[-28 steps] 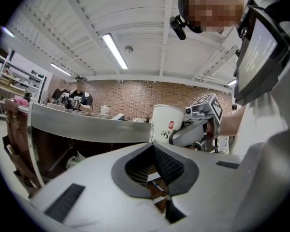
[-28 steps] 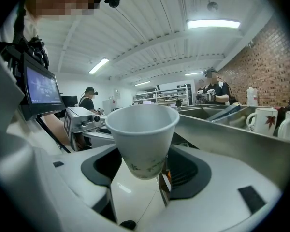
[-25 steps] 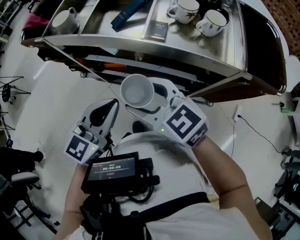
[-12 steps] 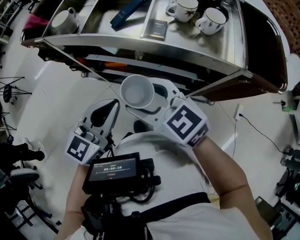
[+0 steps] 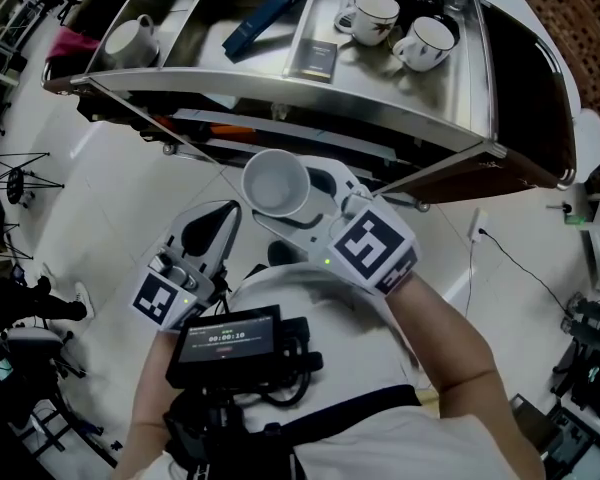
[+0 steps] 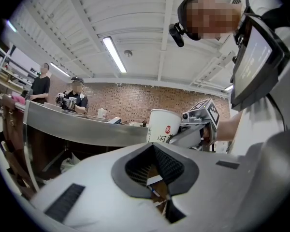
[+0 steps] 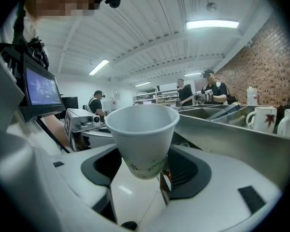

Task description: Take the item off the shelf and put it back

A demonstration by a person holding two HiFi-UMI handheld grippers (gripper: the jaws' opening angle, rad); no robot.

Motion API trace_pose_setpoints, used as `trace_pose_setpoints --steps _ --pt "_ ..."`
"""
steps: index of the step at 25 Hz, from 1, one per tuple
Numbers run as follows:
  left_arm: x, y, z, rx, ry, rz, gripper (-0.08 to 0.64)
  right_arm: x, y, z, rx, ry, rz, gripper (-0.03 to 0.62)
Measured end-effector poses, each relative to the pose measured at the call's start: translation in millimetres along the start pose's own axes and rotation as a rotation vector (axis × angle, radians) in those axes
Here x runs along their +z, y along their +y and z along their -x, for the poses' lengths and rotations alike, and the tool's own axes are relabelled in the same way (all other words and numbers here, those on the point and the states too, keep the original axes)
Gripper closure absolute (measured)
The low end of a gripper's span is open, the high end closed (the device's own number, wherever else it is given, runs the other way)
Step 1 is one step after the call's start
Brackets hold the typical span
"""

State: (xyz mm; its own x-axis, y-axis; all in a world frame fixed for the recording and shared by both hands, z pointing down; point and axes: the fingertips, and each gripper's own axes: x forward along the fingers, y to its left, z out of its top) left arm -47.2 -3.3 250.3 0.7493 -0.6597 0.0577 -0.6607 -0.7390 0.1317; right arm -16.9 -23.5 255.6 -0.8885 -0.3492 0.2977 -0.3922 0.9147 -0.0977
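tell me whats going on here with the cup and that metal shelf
A person holds a white paper cup upright in the right gripper, whose jaws are closed on the cup's lower part. The cup is off the metal shelf, in the air just in front of it, and not yet put back. The left gripper is empty, its jaws together, beside the right one.

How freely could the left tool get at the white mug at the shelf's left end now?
Probably yes: the left tool is shut and empty, nothing visible stands between it and the white mug on the open shelf. It must open first.
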Motion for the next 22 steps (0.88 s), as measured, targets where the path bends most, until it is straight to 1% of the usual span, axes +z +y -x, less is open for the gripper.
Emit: trace_pose_setpoints --steps 16,22 --pt "-7 8 -5 0.022 0.024 0.006 0.549 -5 -6 -3 0.001 0.013 -0.012 0.308" --pt "-19 14 -4 0.054 0.041 0.028 0.549 -16 -8 -7 0.007 0.030 -0.024 0.308"
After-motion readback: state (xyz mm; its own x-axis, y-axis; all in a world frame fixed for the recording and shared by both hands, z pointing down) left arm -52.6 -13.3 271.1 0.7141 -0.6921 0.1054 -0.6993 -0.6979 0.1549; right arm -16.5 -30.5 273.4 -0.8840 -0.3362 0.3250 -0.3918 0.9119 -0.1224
